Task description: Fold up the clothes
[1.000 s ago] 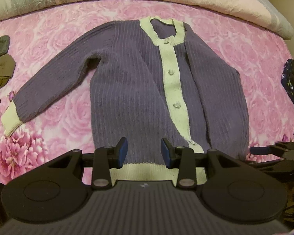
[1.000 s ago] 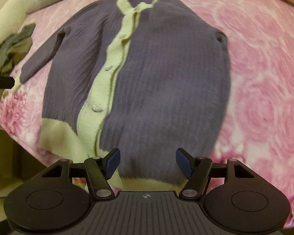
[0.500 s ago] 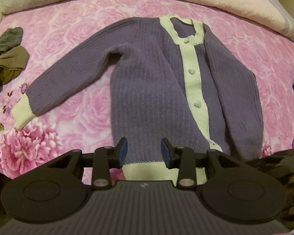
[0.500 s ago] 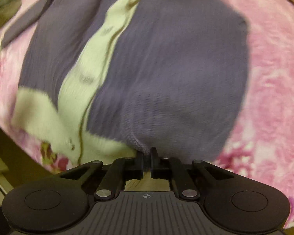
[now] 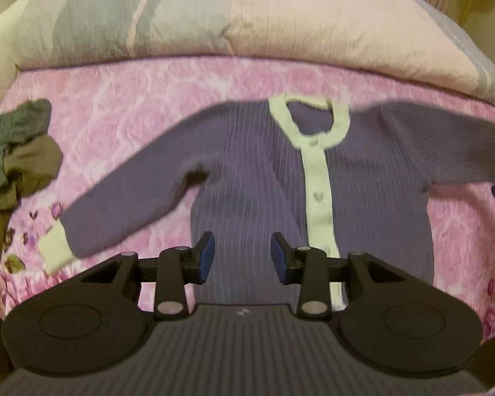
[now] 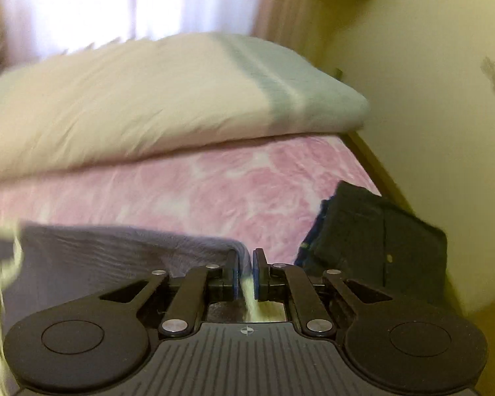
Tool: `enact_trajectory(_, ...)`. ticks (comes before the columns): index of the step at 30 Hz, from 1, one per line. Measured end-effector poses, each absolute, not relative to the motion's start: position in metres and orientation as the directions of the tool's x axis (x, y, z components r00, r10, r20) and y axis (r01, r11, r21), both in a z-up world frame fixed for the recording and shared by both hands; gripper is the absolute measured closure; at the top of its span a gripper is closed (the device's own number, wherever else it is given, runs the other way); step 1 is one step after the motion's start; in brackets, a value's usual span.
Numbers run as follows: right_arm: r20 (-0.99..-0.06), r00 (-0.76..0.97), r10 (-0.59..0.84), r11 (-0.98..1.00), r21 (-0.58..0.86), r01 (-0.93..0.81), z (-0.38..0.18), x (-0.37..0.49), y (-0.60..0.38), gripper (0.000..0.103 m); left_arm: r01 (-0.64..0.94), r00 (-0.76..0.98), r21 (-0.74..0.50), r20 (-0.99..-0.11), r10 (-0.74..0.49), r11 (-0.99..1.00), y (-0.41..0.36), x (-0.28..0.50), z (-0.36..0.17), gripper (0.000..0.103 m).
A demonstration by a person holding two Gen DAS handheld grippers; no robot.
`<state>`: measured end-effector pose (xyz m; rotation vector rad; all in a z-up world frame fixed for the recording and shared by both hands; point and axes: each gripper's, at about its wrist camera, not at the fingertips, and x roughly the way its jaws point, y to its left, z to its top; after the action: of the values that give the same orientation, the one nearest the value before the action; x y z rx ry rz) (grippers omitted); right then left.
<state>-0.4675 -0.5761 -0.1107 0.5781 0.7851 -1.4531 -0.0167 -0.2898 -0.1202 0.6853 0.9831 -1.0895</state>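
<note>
A purple knitted cardigan (image 5: 247,178) with a pale green button band and cuffs lies face up on the pink floral bedspread (image 5: 122,112). Its left sleeve stretches out to a pale cuff (image 5: 54,249). Its right sleeve (image 5: 455,145) is pulled out toward the right edge of the left wrist view. My left gripper (image 5: 242,257) hovers open over the lower body of the cardigan, with nothing between its fingers. My right gripper (image 6: 246,275) is shut on the end of the right sleeve (image 6: 125,250), with the pale cuff pinched between the pads.
A big folded quilt (image 5: 214,16) lies along the far side of the bed. Crumpled grey and olive clothes (image 5: 13,151) sit at the left. A stack of folded dark garments (image 6: 373,241) rests at the bed's right edge, near the wall (image 6: 445,66).
My right gripper closed on the right sleeve's end and swung it up and out to the right, unfolding it from over the body. The left gripper rose and backed off a little, still open.
</note>
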Motion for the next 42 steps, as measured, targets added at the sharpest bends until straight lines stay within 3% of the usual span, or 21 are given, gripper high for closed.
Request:
enact_trajectory(1,-0.764,-0.050,-0.644,0.022,-0.083,0.996,-0.106,-0.475,-0.588,0.093,0.940,0.144,-0.004,-0.901,-0.408,0.341,-0.292,-0.016,-0.117,0.070)
enact_trajectory(4,-0.740,-0.026,-0.672,-0.003,-0.033,0.999,-0.096,-0.482,-0.593,0.010,0.935,0.160,0.003,-0.896,-0.413,0.355,-0.295,-0.013,-0.112,0.070)
enact_trajectory(8,-0.787,0.088,-0.610,0.057,0.067,0.996,-0.105,-0.469,-0.579,0.010,0.928,0.173,0.006,-0.892,-0.417,0.372,-0.297,-0.012,-0.106,0.070)
enact_trajectory(14,-0.837,0.248,-0.488,-0.171,0.371,0.913,-0.110,-0.483,-0.571,0.010,0.928,0.204,0.025,-0.869,-0.451,0.372,-0.300,-0.002,-0.081,0.070)
enact_trajectory(20,-0.672,0.420,-0.610,-0.444,0.729,0.521,-0.040,-0.523,-0.606,0.010,0.916,0.263,0.049,-0.823,-0.503,0.398,-0.301,0.016,-0.052,0.069)
enact_trajectory(28,-0.566,0.266,-0.780,-0.584,0.811,0.013,0.034,-0.654,-0.648,0.010,0.907,0.319,0.081,-0.773,-0.548,0.414,-0.267,0.039,-0.020,0.067)
enact_trajectory(30,-0.575,0.204,-0.792,-0.577,0.815,0.055,0.051,-0.693,-0.650,0.010,0.894,0.351,0.103,-0.766,-0.539,0.435,-0.252,0.054,-0.012,0.067)
enact_trajectory(32,-0.615,0.047,-0.787,-0.586,0.770,0.253,0.068,-0.726,-0.649,0.010,0.876,0.396,0.139,-0.756,-0.521,0.462,-0.237,0.068,-0.004,0.067)
enact_trajectory(34,-0.672,-0.166,-0.722,-0.636,0.549,0.543,0.074,-0.733,-0.654,0.010,0.850,0.445,0.179,-0.748,-0.492,0.495,-0.225,0.083,0.005,0.067)
enact_trajectory(36,-0.660,-0.340,-0.670,-0.623,0.251,0.741,0.070,-0.730,-0.659,0.010,0.825,0.488,0.219,-0.741,-0.461,0.521,-0.215,0.097,0.013,0.066)
enact_trajectory(38,-0.648,-0.431,-0.628,-0.564,-0.002,0.826,0.044,-0.716,-0.658,0.010,0.802,0.525,0.259,-0.735,-0.429,0.538,-0.209,0.105,0.022,0.066)
enact_trajectory(40,-0.666,-0.450,-0.595,-0.511,-0.118,0.851,0.008,-0.703,-0.651,0.010,0.791,0.545,0.279,-0.726,-0.420,0.545,-0.205,0.108,0.032,0.064)
enact_trajectory(42,-0.696,-0.417,-0.585,-0.456,-0.143,0.878,-0.030,-0.690,-0.639,0.010,0.793,0.550,0.280,-0.710,-0.440,0.541,-0.202,0.107,0.043,0.056)
